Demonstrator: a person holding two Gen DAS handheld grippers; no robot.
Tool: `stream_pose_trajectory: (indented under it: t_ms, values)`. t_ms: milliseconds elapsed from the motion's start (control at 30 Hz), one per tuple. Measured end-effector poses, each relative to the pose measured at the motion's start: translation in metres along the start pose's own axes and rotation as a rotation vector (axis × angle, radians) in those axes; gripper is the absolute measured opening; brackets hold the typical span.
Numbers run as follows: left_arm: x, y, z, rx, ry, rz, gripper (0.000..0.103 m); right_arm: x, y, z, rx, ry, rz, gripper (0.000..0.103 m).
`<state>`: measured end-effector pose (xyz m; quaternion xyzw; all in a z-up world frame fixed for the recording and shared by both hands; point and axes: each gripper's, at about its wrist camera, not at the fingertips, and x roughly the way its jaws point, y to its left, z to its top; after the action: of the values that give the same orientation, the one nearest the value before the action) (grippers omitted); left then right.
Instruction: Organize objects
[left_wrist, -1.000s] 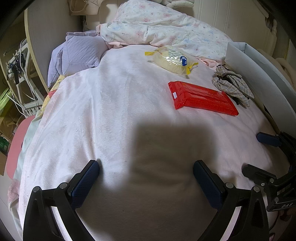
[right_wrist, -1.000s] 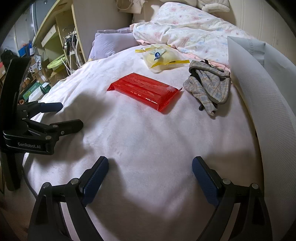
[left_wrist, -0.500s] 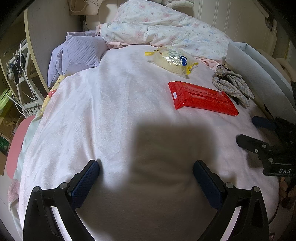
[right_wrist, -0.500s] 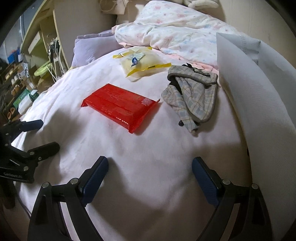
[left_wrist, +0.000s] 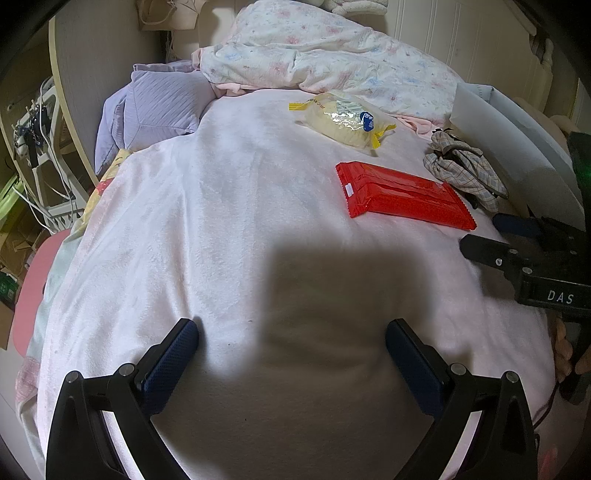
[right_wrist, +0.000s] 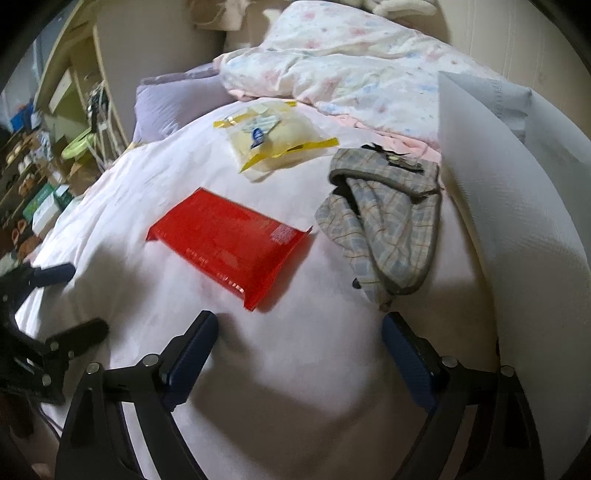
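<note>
Three things lie on the white bedcover (left_wrist: 177, 229): a flat red packet (left_wrist: 402, 194) (right_wrist: 229, 243), a clear yellow-edged snack bag (left_wrist: 343, 120) (right_wrist: 273, 142) beyond it, and a crumpled plaid cloth (left_wrist: 465, 171) (right_wrist: 388, 225) to its right. My right gripper (right_wrist: 299, 319) (left_wrist: 482, 232) hovers just short of the red packet and the cloth; its jaws are closing from wide, with only bare cover between them. My left gripper (left_wrist: 291, 326) (right_wrist: 83, 299) stands open over the near part of the bed, holding nothing.
A floral quilt (left_wrist: 314, 55) is bunched at the head of the bed beside a lilac pillow (left_wrist: 159, 107). A tall white padded panel (right_wrist: 498, 184) walls the right side. Shelves with clutter and cables (right_wrist: 44, 147) stand off the bed's left edge.
My right gripper has moved forward toward the red packet and plaid cloth, which now sit nearer and larger in its view. The left gripper has stayed still.
</note>
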<state>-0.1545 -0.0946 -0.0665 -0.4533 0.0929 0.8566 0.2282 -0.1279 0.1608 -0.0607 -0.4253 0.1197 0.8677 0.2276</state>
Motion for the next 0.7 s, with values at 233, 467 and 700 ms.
stream_pose_trajectory:
  t_ms: [233,467,700]
  values:
    - [0.0,0.0,0.0,0.0,0.0,0.0,0.103,-0.01,-0.004,-0.018,0.028,-0.009,0.0,0.085]
    - [0.0,-0.001,0.0,0.0,0.0,-0.001,0.103,-0.01,-0.003,-0.02,0.025,-0.001,-0.008,0.085]
    - [0.0,-0.003,0.0,0.016,0.002,0.002,0.103,-0.012,-0.001,-0.02,0.018,-0.002,0.001,0.084]
